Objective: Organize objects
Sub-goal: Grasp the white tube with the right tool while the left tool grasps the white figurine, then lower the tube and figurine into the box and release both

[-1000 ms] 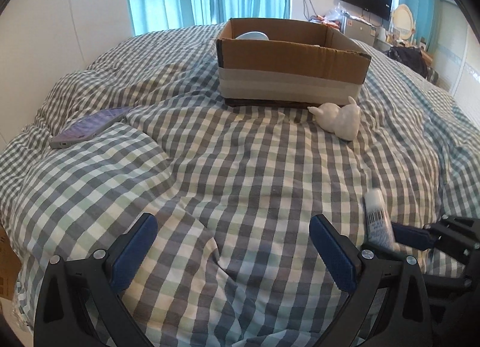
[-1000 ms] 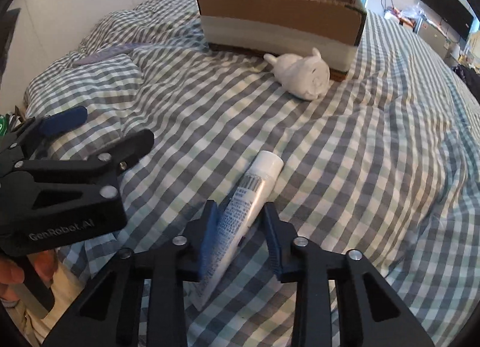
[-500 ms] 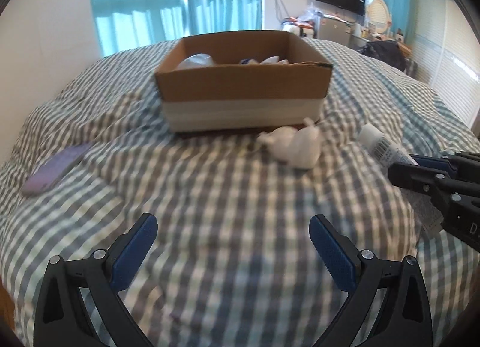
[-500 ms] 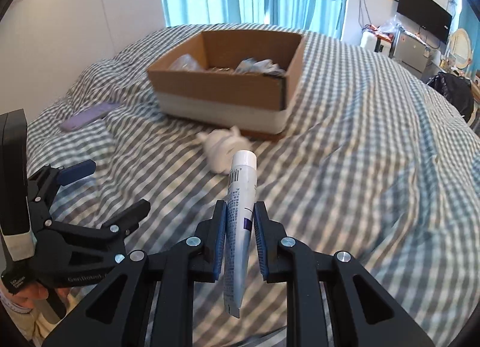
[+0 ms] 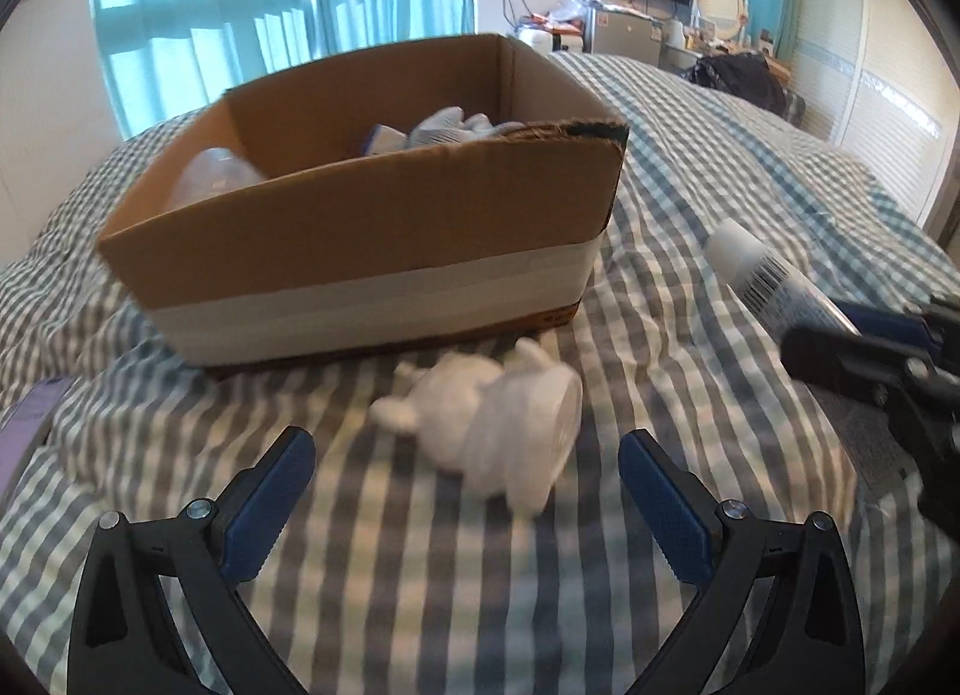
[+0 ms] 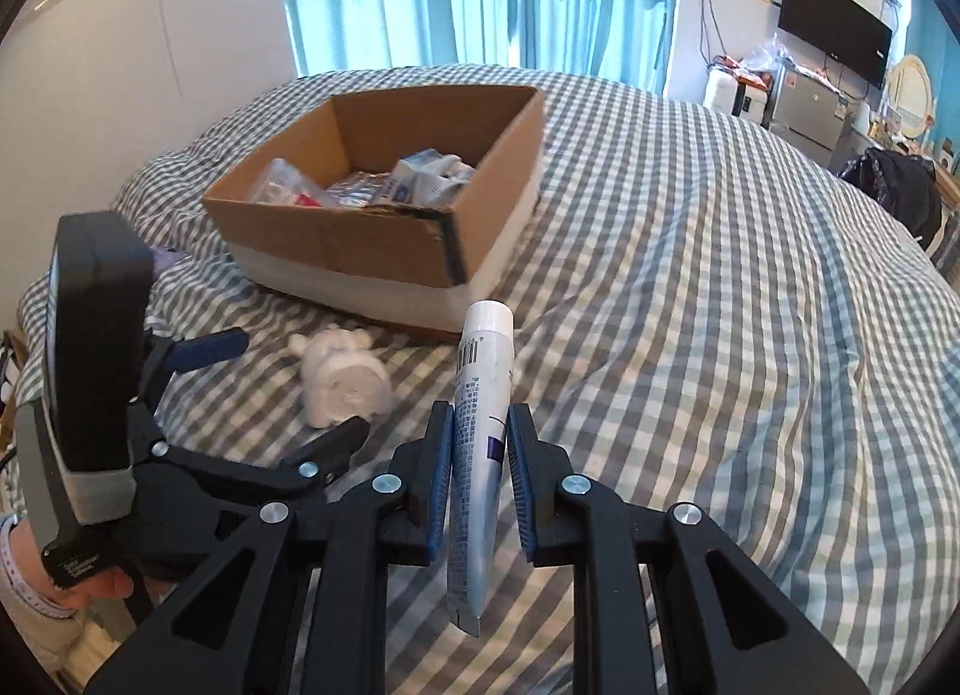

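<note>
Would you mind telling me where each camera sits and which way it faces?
Left wrist: on the left gripper, low over the bed, facing the box with the white figurine just ahead; its open fingers show, and the right gripper at the right edge.
Right wrist: on the right gripper, higher, facing the box; its fingers clamp the tube, and the left gripper and hand show.
Shared: box, figurine, tube, checked bedding.

The right gripper (image 6: 478,482) has its fingers clamped narrow; the left gripper (image 5: 467,482) spreads wide.
</note>
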A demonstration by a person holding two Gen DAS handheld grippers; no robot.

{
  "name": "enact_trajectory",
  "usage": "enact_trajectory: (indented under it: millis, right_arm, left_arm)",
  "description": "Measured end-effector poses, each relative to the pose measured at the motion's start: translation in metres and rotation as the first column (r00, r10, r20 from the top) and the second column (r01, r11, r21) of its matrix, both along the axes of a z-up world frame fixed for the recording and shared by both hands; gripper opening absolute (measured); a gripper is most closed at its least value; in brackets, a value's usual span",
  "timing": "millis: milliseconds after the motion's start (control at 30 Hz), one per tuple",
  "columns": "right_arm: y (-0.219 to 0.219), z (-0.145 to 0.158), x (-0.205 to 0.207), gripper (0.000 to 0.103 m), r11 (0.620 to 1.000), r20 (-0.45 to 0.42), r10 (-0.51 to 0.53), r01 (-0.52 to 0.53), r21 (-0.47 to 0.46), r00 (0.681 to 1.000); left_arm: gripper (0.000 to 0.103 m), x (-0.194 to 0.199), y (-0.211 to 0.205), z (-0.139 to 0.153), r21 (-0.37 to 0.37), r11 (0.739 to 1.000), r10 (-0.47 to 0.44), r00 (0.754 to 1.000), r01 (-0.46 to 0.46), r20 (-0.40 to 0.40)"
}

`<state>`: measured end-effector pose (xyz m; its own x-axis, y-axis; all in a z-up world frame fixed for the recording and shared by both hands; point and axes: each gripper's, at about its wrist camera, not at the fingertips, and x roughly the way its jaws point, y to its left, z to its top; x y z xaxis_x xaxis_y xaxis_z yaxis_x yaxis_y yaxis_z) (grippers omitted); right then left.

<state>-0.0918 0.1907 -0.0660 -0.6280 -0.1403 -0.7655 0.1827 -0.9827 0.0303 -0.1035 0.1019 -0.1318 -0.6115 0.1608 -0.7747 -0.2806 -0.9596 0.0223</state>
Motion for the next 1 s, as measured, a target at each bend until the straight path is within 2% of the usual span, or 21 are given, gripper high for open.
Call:
enact_trajectory:
  millis: [133, 267, 367, 433, 500, 767, 1000]
  right_arm:
    - [0.012, -0.010, -0.003, 0.018, 0.999, 0.022, -0.009, 0.010, -0.045, 1.000]
    - [0.019, -0.014, -0.005, 0.018, 0.997, 0.037, -0.018, 0.020, -0.077, 0.999]
    - [0.022, -0.019, -0.007, 0.018, 0.996, 0.051, -0.025, 0.030, -0.083, 0.998]
    - [0.020, -0.019, -0.006, 0.018, 0.997, 0.047, -0.026, 0.029, -0.076, 0.999]
    - [0.018, -0.017, -0.004, 0.018, 0.998, 0.036, -0.025, 0.027, -0.064, 0.999]
    - [0.009, -0.002, 0.011, 0.018, 0.999, -0.007, -0.038, 0.038, -0.029, 0.999]
    - [-0.009, 0.039, 0.034, 0.018, 1.000, -0.087, -0.019, 0.019, -0.003, 0.996]
  left_arm:
    - [0.103, -0.019, 0.008, -0.012, 0.002, 1.000, -0.017, 0.999, 0.017, 0.032]
    - [0.101, -0.034, 0.007, -0.025, 0.042, 0.999, -0.025, 0.996, 0.022, 0.091]
    - [0.089, -0.036, 0.003, -0.028, 0.071, 0.997, -0.026, 0.994, 0.018, 0.111]
    - [0.073, -0.032, 0.001, -0.025, 0.071, 0.997, -0.030, 0.994, 0.023, 0.104]
    - [0.068, -0.026, 0.000, -0.020, 0.063, 0.997, -0.042, 0.994, 0.036, 0.097]
    - [0.068, 0.002, -0.018, 0.004, 0.058, 0.998, -0.031, 0.997, 0.027, 0.066]
    - [0.068, 0.032, -0.033, 0.048, 0.066, 0.997, -0.046, 0.999, 0.046, -0.012]
